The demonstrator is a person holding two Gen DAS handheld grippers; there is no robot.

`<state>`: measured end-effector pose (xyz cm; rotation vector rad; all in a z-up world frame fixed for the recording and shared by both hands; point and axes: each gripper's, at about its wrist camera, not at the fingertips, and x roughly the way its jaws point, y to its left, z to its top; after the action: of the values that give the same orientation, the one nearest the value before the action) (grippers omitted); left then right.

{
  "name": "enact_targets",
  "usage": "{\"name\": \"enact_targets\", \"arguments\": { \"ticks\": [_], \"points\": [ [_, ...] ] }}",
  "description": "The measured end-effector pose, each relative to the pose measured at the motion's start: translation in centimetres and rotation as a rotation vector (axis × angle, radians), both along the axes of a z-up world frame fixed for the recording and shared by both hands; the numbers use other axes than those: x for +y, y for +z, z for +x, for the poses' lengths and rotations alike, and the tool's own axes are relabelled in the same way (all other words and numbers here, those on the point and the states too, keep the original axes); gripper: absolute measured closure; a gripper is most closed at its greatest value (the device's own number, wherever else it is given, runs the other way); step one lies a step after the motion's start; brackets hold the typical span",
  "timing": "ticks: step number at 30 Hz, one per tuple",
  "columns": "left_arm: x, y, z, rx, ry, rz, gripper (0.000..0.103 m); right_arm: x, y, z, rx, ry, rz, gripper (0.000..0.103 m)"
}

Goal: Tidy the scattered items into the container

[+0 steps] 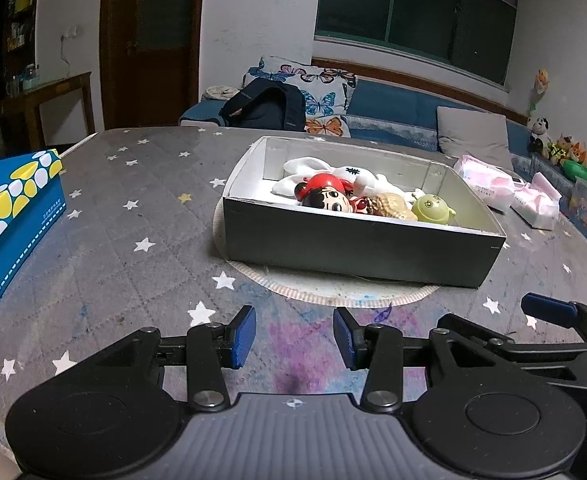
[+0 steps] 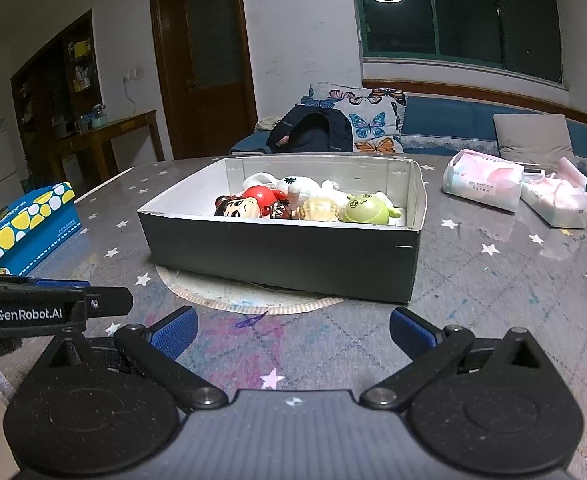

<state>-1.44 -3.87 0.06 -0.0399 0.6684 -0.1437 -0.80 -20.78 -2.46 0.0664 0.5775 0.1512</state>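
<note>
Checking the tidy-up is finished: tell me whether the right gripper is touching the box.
Apart. The right wrist view shows bare tabletop between the open right gripper and the box.

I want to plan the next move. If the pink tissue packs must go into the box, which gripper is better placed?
Probably the right gripper: it is open, empty, and the pink tissue packs lie right of the box, on its side.

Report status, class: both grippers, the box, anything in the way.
Left gripper and right gripper open, empty, low over table. Box holds toys: doll, green toy. Nothing between grippers and box.
</note>
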Motion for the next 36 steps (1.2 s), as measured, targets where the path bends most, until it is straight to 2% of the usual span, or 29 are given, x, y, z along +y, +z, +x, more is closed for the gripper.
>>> {"name": "enact_targets", "arguments": {
  "ticks": [17, 36],
  "points": [
    [-1.3, 0.2, -1.4, -0.015, -0.027, 0.039, 0.059, 0.0, 0.2, -0.9, -0.014, -0.012, 0.003, 0.000],
    [-1.6, 0.0, -1.5, -0.013, -0.016, 0.068, 0.059, 0.2, 0.3, -1.2, -0.008, -0.015, -0.001, 0.000]
  ]
}}
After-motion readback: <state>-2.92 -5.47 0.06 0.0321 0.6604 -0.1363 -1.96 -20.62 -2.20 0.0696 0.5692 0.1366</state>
